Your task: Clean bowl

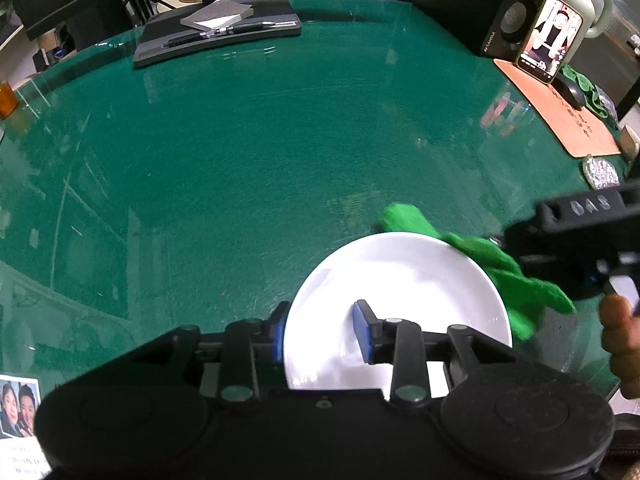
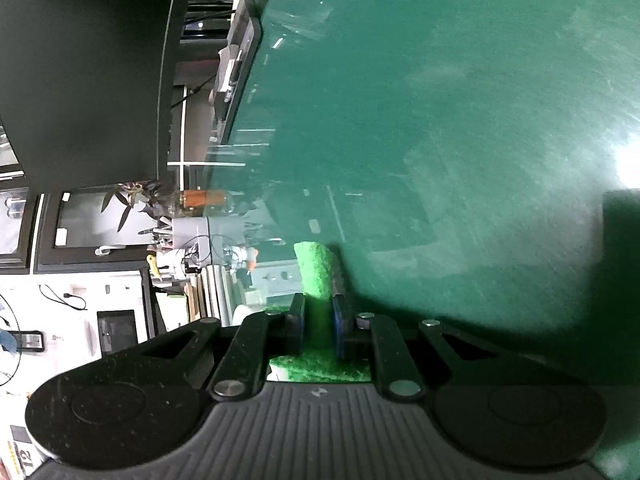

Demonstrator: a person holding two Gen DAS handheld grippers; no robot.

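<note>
A white bowl (image 1: pixel 400 280) is held over the green glass table (image 1: pixel 240 160) in my left gripper (image 1: pixel 322 330). The jaws are shut on its near rim, one blue pad outside the rim and one inside. My right gripper (image 1: pixel 576 256) comes in from the right, shut on a green cloth (image 1: pixel 500 268) that lies against the bowl's far right rim. In the right wrist view the green cloth (image 2: pixel 316 280) is pinched between the right gripper's (image 2: pixel 319 326) blue pads and sticks out ahead of them. The bowl does not show there.
A monitor base (image 1: pixel 216 28) with a notepad and pen stands at the back. A speaker (image 1: pixel 516 12), a phone (image 1: pixel 550 38) and a brown mat (image 1: pixel 560 116) are at the back right. A photo (image 1: pixel 18 406) lies at the near left.
</note>
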